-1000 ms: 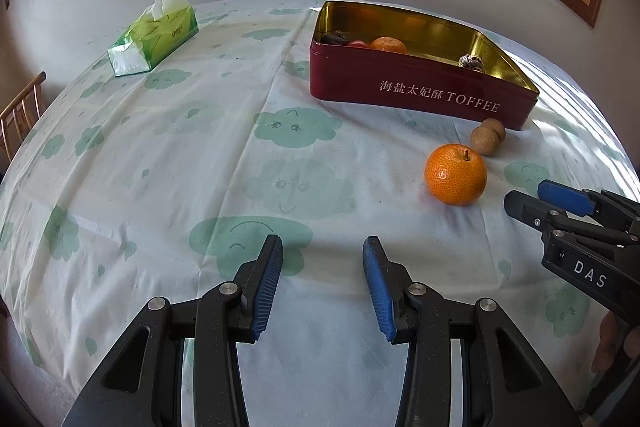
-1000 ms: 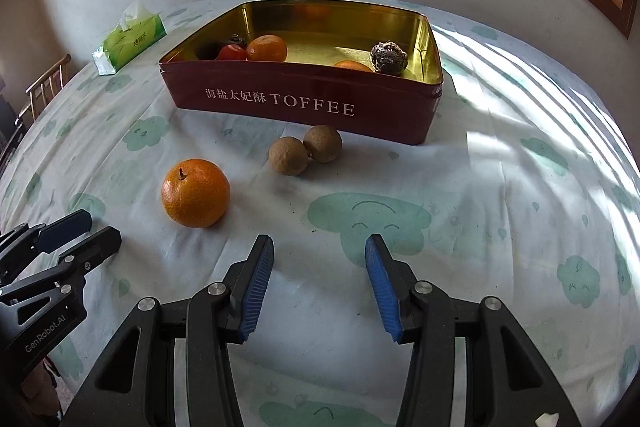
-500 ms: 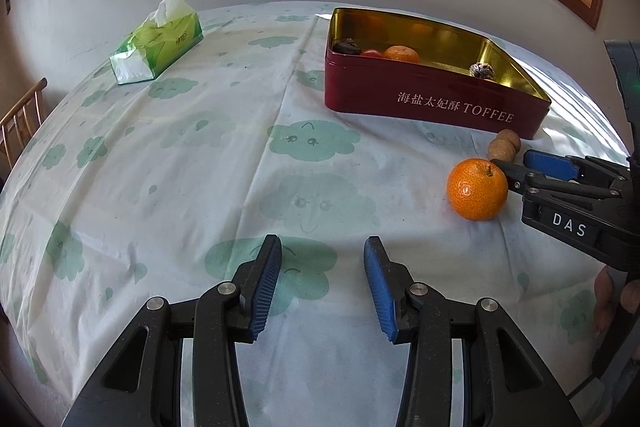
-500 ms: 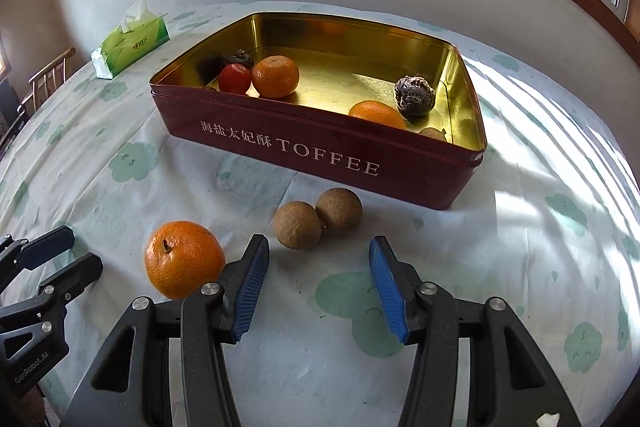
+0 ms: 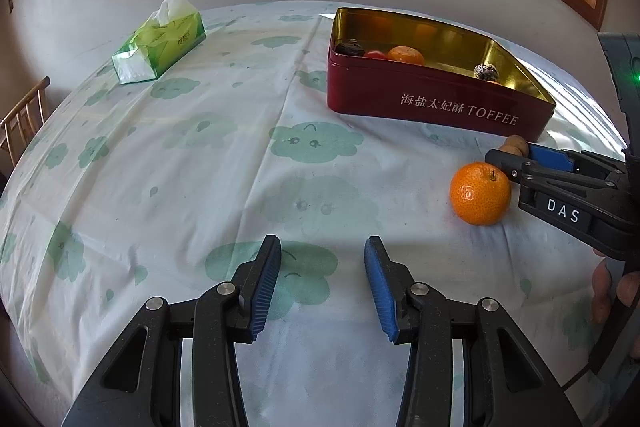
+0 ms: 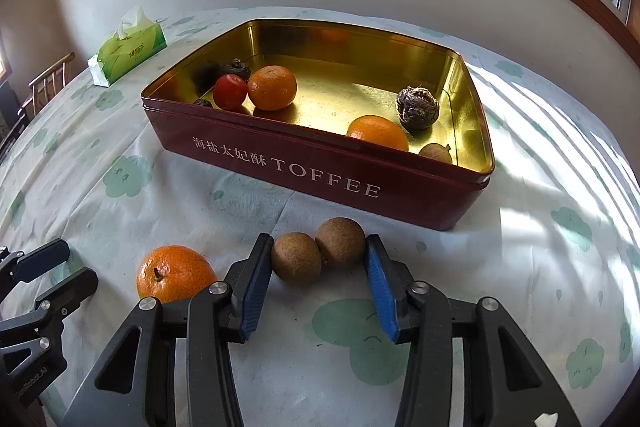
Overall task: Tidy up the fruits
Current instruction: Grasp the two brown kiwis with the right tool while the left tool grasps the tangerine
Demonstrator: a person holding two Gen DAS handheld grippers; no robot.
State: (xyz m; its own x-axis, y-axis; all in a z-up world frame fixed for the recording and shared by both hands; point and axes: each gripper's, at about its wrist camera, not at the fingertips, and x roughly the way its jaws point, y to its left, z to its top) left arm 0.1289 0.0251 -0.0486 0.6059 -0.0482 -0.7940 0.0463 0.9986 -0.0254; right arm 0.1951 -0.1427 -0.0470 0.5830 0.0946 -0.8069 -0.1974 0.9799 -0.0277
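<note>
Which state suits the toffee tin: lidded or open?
Open: no lid covers the toffee tin; its gold floor shows, holding tangerines, a cherry tomato and other fruit.

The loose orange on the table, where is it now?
In the right wrist view the orange lies on the tablecloth at lower left, outside the red tin, just left of the two brown fruits.

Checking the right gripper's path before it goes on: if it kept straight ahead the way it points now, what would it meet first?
The right gripper would first meet the two brown fruits lying between its pads, with the red tin just behind them. Whether the pads already touch the fruits is unclear.
</note>
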